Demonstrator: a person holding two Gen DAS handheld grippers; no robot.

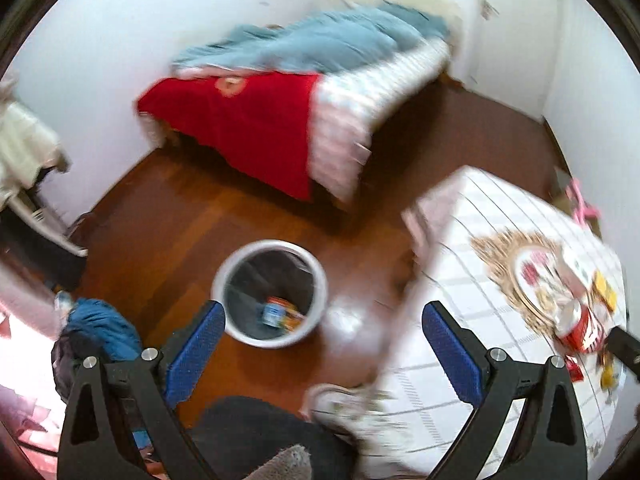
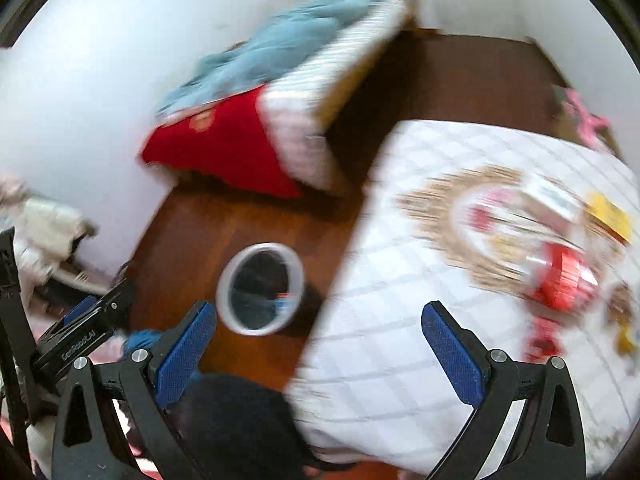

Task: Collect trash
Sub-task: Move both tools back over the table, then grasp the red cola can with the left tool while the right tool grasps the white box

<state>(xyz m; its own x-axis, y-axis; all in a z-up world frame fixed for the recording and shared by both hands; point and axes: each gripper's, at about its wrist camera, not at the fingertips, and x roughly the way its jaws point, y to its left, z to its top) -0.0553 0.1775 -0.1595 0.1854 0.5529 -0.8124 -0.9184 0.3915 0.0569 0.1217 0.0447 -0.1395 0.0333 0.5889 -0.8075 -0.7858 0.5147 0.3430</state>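
Observation:
A white round trash bin with a dark liner stands on the wooden floor and holds a colourful wrapper. It also shows in the right wrist view. My left gripper is open and empty, above the floor between bin and table. My right gripper is open and empty, over the table's left edge. On the table's white checked cloth lie a crushed red can, a yellow wrapper and small red and yellow scraps. The can also shows in the left wrist view.
A bed with a red blanket and a blue quilt stands against the far wall. A blue garment lies at the left. A white shoe and dark trouser legs are below the grippers. A pink object sits beyond the table.

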